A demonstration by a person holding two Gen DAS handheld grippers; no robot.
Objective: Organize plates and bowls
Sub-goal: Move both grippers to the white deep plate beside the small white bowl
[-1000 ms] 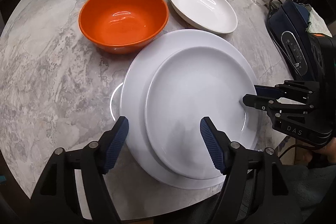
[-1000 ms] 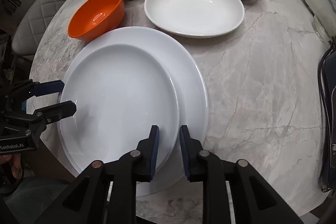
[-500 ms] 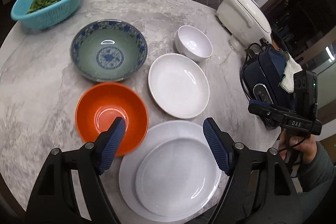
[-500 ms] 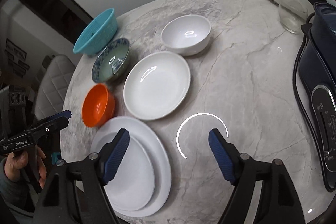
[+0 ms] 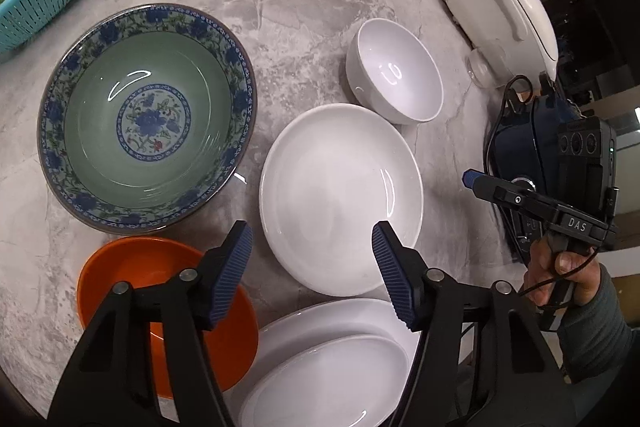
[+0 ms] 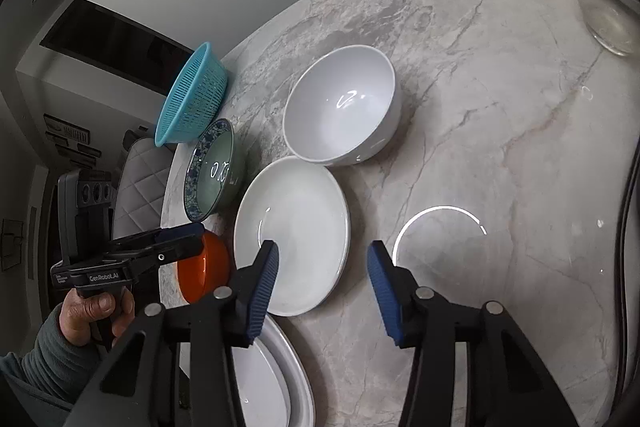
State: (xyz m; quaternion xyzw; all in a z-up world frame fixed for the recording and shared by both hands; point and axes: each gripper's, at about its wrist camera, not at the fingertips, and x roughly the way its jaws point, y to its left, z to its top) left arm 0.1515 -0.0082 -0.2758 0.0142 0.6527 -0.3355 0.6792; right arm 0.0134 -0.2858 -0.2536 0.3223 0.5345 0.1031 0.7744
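Two views: from the left wrist, the left gripper point(image 5: 312, 273) hovers empty, fingers apart and closing, above the shallow dish point(image 5: 340, 197) on the counter point(image 5: 300, 7); take its rim squarely. From the right wrist, the right gripper point(image 6: 322, 293), also apart, closing and empty, faces that dish; "GenRobot.AI" marks the left tool, "DAS" the right.

Black tongs point(image 5: 312, 275), ribbed blue pads point(image 5: 390, 273)
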